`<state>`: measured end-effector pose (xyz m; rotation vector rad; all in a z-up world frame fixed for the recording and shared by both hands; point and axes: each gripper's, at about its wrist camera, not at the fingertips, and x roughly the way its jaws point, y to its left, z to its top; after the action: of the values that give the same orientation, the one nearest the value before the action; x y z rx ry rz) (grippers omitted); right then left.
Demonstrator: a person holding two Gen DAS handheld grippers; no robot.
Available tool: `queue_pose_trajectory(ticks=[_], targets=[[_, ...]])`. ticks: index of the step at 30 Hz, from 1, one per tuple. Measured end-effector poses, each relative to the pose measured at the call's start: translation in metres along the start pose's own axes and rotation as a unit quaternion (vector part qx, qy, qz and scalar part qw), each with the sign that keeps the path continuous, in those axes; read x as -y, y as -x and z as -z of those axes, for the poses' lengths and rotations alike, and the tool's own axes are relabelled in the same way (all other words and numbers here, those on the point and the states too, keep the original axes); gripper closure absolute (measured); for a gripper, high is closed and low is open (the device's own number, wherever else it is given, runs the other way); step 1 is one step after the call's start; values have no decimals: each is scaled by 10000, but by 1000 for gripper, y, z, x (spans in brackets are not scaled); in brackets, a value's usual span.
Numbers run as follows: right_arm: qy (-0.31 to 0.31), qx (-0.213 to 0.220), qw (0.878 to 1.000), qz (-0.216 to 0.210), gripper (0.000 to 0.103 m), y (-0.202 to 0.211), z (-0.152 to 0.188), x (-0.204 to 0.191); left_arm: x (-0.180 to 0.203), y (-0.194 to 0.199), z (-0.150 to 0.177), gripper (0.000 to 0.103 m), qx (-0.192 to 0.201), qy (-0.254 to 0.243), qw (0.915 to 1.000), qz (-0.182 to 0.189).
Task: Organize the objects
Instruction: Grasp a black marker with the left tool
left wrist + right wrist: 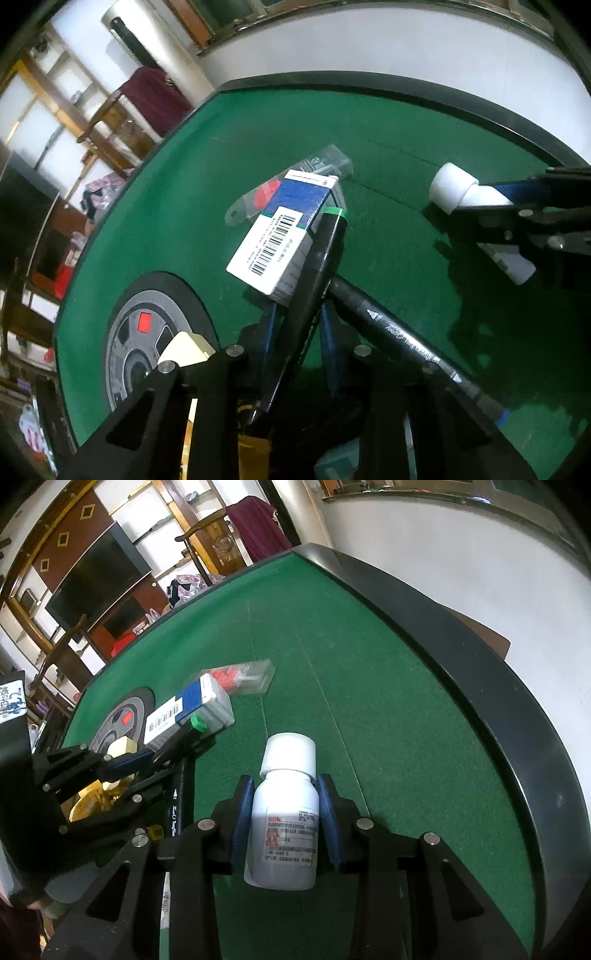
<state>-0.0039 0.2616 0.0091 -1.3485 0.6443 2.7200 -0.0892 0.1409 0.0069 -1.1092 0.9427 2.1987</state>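
Note:
My left gripper (295, 325) is shut on a black marker with a green end (317, 280), held above the green table (184, 184). A blue and white box with barcodes (284, 232) lies against the marker's tip. My right gripper (284, 819) is shut on a white pill bottle (286, 819) with a white cap, above the felt. The bottle (458, 188) and the right gripper (524, 206) show at the right of the left wrist view. The left gripper (162, 753), marker and box (192, 709) show at the left of the right wrist view.
A clear plastic packet with red contents (295, 181) lies behind the box, also in the right wrist view (240, 677). A second black marker (406, 339) lies on the felt. A round grey hub with a red square (147, 343) sits in the table. The black table rim (480, 686) runs along the right.

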Motion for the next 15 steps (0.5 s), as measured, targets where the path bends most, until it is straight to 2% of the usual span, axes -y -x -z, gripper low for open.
queue_pose_trajectory(ticks=[2,5,9,15], targets=[[-24,13,10000,-19,70,0,0,-1,-1,5,4,87,79,211,9997,46],[-167,23,9997,-154,71,0,1,3,-14,26,10,91,334,736,9961,368],[-385,38,9974,-606,71,2,0,6,-27,67,23,91,802,1110,9893,501],[-160,497,9941,-956,71,25,-1,-10,-57,143,69,91,1544,1754,9696,719]])
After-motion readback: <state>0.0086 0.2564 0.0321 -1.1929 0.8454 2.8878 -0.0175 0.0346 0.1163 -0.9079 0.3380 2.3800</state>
